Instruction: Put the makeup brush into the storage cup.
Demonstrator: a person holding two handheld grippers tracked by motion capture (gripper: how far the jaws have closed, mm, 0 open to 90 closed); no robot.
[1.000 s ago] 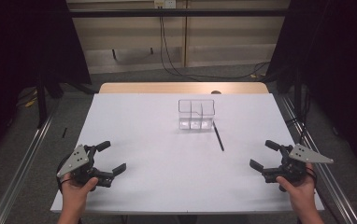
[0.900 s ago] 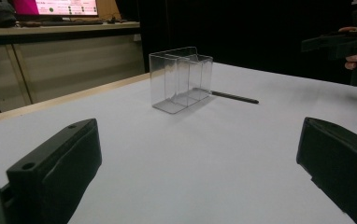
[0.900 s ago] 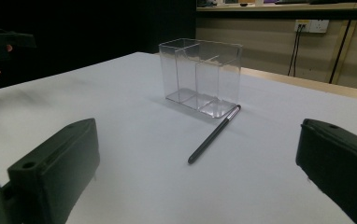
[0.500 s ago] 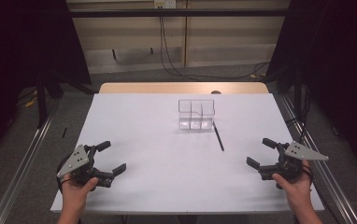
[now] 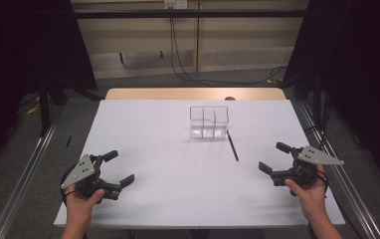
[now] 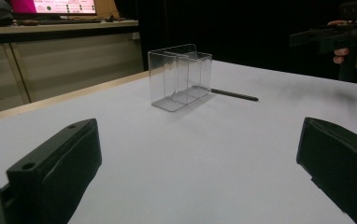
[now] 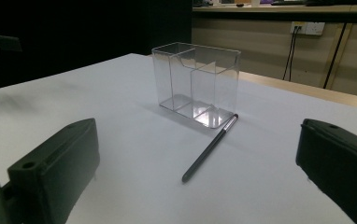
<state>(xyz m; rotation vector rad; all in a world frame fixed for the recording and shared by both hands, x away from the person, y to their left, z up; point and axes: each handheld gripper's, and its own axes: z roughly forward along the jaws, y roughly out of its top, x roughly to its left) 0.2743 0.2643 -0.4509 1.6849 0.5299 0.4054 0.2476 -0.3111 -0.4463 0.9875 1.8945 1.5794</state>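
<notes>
Ahead of our two grippers, on a white table (image 5: 168, 164), we count one clear plastic organizer (image 5: 208, 121) and one dark stylus pen (image 5: 233, 146). We count two grippers as well, one in each hand, both low over the near part of the table.

Our left gripper (image 5: 115, 168) has its jaws spread wide, with nothing between them. Our right gripper (image 5: 275, 157) also has its jaws spread wide and empty.

From the right gripper, the stylus pen lies ahead and a little toward the left gripper, flat on the table, near but not touching the jaws. Its long axis runs away from us: one end points back toward the right gripper, the other end points at the organizer and lies just beside that box's near corner. In the right gripper view the stylus pen (image 7: 210, 148) is slim and dark grey, with a lighter, silvery band at the far end and a narrower tip at the near end.

The organizer stands upright just beyond the pen, farther from both grippers. In the right gripper view the organizer (image 7: 196, 84) is a see-through box with inner walls that split it into compartments; we make out three, all empty.

From the left gripper, the organizer (image 6: 179, 76) is ahead and the pen (image 6: 234, 95) lies beyond its far side, well apart from the jaws.
</notes>
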